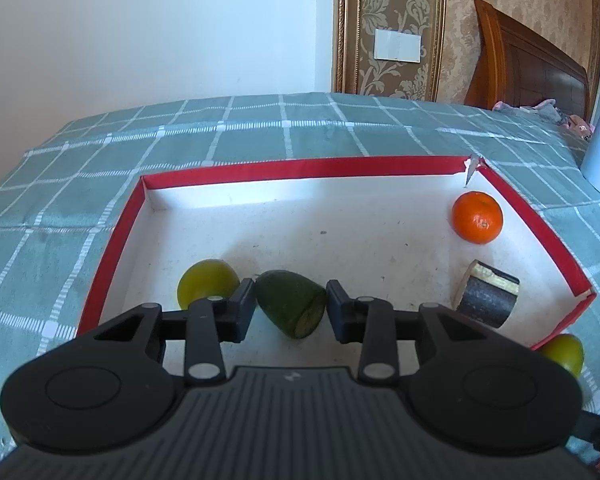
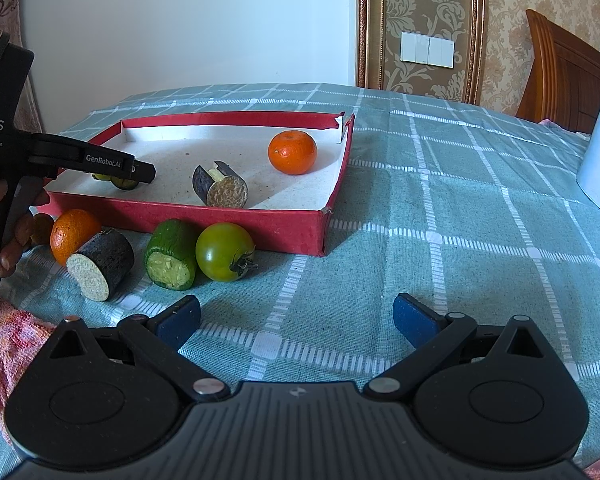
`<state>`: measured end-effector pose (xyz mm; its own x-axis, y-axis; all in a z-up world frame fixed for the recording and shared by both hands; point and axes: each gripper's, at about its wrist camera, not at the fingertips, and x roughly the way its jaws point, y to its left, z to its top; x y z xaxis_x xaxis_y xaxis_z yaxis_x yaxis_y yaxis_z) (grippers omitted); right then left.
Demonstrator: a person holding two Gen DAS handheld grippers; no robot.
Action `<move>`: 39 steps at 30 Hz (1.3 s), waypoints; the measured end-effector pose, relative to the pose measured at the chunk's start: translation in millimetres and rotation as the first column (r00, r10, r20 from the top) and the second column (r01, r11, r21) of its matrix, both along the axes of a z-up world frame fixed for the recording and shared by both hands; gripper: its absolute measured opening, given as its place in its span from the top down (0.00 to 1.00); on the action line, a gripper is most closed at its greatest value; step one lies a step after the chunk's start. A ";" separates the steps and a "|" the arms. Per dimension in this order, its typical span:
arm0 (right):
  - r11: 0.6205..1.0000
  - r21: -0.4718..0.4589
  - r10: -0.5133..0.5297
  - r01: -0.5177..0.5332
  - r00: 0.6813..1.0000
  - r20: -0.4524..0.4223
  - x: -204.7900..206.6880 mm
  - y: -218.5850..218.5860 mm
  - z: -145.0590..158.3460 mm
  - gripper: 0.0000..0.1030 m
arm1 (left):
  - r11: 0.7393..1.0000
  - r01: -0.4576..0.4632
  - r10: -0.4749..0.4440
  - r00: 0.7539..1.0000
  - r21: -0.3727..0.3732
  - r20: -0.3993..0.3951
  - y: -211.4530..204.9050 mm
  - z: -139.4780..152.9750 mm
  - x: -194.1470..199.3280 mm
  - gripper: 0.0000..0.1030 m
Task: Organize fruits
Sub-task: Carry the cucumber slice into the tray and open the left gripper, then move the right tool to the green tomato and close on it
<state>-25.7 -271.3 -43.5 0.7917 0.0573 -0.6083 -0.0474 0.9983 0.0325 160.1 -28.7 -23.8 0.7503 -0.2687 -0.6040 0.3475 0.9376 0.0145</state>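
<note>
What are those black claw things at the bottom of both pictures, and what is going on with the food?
Each claw is a hand-held gripper that a person carries, with a camera on it. One picture looks along the left hand-held gripper, the other along the right hand-held gripper. A red box sits on a checked cloth. The left one has a dark green cucumber end between its fingers in the box, with small gaps at the pads, so it seems let go. An orange is inside too. The right one is open and empty. A green tomato waits outside.
</note>
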 end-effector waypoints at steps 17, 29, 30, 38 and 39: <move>1.000 0.000 0.000 0.000 1.000 0.000 -0.4 -0.5 0.1 0.00 | 0.999 -0.052 0.052 0.998 0.011 0.046 19.8 13.1 -35.8 0.51; 1.000 -0.002 0.000 0.000 1.000 -0.001 -0.2 -0.1 0.3 0.00 | 0.996 -0.082 0.072 0.976 0.041 0.207 26.1 40.7 -99.6 0.29; 1.000 -0.003 0.000 0.000 1.000 -0.001 -0.3 -0.3 0.3 0.00 | 0.996 -0.084 0.075 0.975 0.035 0.208 28.1 41.0 -104.8 0.28; 1.000 -0.005 0.005 -0.005 1.000 -0.001 -0.6 -1.2 0.1 0.00 | 0.993 -0.097 0.106 0.981 -0.062 0.164 57.0 22.1 -148.0 0.16; 1.000 -0.002 0.008 -0.008 1.000 0.001 -1.1 -1.9 0.2 0.00 | 0.993 -0.101 0.109 0.982 -0.061 0.154 59.8 17.6 -150.5 0.16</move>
<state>-26.8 -273.2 -43.3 0.7919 0.0620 -0.6075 -0.0550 0.9980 0.0302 9.5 31.1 -6.2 0.8604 -0.2119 -0.4635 0.2445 0.9696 0.0105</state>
